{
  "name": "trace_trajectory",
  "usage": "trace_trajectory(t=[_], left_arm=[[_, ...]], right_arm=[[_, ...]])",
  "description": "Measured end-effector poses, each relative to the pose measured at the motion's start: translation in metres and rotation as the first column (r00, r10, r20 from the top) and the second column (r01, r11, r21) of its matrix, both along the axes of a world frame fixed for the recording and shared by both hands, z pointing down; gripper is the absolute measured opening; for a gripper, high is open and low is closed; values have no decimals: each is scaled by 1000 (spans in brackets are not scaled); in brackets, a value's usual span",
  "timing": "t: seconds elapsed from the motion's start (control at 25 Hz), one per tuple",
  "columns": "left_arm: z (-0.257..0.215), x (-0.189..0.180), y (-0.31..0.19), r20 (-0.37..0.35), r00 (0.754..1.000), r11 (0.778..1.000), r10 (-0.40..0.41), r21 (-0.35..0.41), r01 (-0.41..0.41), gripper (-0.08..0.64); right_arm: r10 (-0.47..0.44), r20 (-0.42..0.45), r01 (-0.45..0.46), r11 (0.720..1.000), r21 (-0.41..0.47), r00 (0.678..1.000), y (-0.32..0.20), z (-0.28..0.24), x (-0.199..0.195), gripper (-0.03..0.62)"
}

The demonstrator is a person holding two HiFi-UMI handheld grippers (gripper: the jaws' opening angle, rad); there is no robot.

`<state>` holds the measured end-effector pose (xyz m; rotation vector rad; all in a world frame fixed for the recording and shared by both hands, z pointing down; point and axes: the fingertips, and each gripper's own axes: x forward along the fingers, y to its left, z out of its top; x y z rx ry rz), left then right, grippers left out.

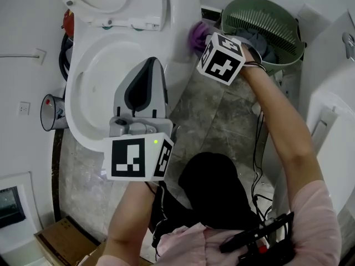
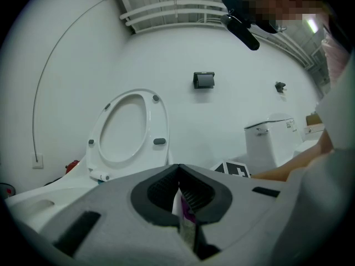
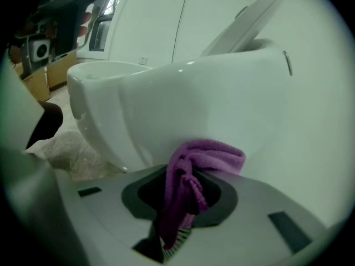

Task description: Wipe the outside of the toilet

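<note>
Between the jaws of the right claw [image 3: 183, 176] hangs a purple cloth [image 3: 205, 154]. The jaws are clamped on its lower folds, and the bunched top of the cloth spills over the tips. Just ahead of those tips stands the toilet [image 3: 183, 104], and the cloth touches the white outer wall of its bowl, low on the curve. In the head view this claw reaches to the bowl's side, with a green slatted basket [image 1: 266, 21] just beyond it and a grey stone floor [image 1: 222, 115] beneath the forearm.

Over the open bowl, well apart from the cloth, the left claw [image 1: 148, 65] hovers with its tips pointing toward the raised seat [image 2: 130, 129]. Its jaws are together, and a thin white and purple strip [image 2: 186, 212] is pinched in the slit behind the tips. What the strip is cannot be told. Ahead of this claw and to its right, a second white cistern [image 2: 272, 143] stands against the wall.

Behind both claws, the person's bare forearms lead back to pink sleeves at the lower edge of the head view.
</note>
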<state>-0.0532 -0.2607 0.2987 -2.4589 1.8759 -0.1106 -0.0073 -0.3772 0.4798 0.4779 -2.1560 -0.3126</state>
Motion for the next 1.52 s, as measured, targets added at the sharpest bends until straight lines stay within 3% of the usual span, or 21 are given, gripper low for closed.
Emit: trace_trajectory(t=[1.12,1.52], left_arm=[[-3,-41,67,-8,998,997,-68,38,68,8],[-10,-68,113,-15,994,992,-111,62,112,8]], right_arm=[[-100,15,101,990,-93,995,117,2,-41,94],[-143,-26,140,985,-99,989,161,-2,-59,94]])
